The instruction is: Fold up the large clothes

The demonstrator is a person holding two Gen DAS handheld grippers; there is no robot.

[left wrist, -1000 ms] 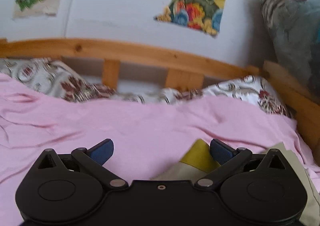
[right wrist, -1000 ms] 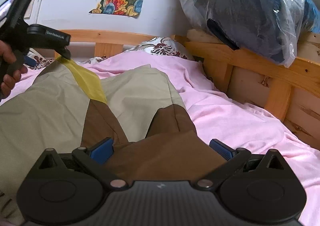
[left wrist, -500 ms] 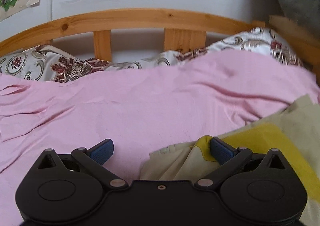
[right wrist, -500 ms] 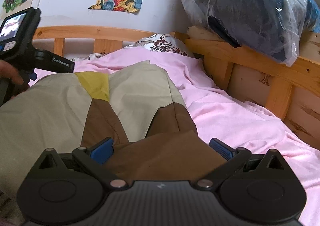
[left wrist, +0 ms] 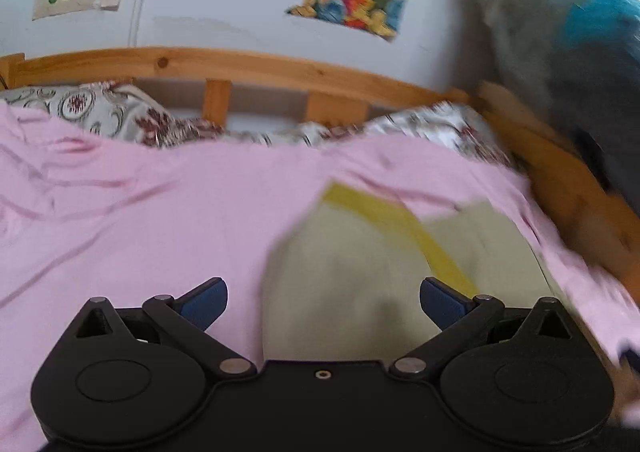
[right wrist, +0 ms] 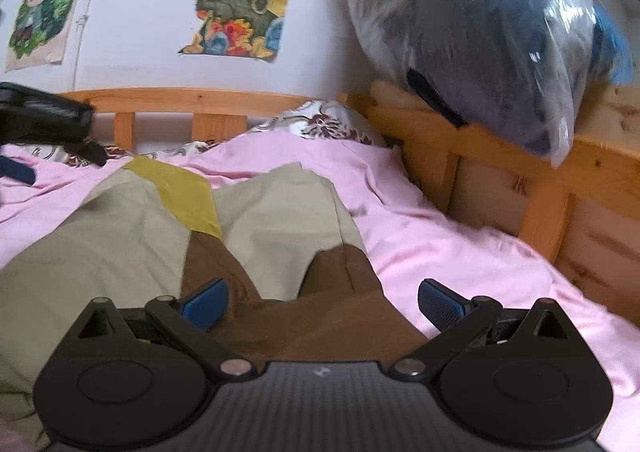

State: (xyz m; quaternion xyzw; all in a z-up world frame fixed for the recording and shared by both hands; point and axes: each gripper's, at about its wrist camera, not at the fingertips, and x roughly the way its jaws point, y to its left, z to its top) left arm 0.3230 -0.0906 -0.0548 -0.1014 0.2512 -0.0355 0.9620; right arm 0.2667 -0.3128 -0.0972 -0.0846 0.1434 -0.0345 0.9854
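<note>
The garment (right wrist: pixel 120 236), beige with a yellow strip and brown panel, lies on the pink sheet (right wrist: pixel 440 244) of the bed; both hand-held grippers hold nothing. The left hand-held gripper (left wrist: pixel 323 298) has its fingers apart above the beige edge; the right hand-held gripper (right wrist: pixel 323 300), likewise spread, hovers over the brown part. Judgement: pinch 2 matching corners, lift evenly and keep the cloth taut; a 1-sided pull would likely skew the fold.
</note>
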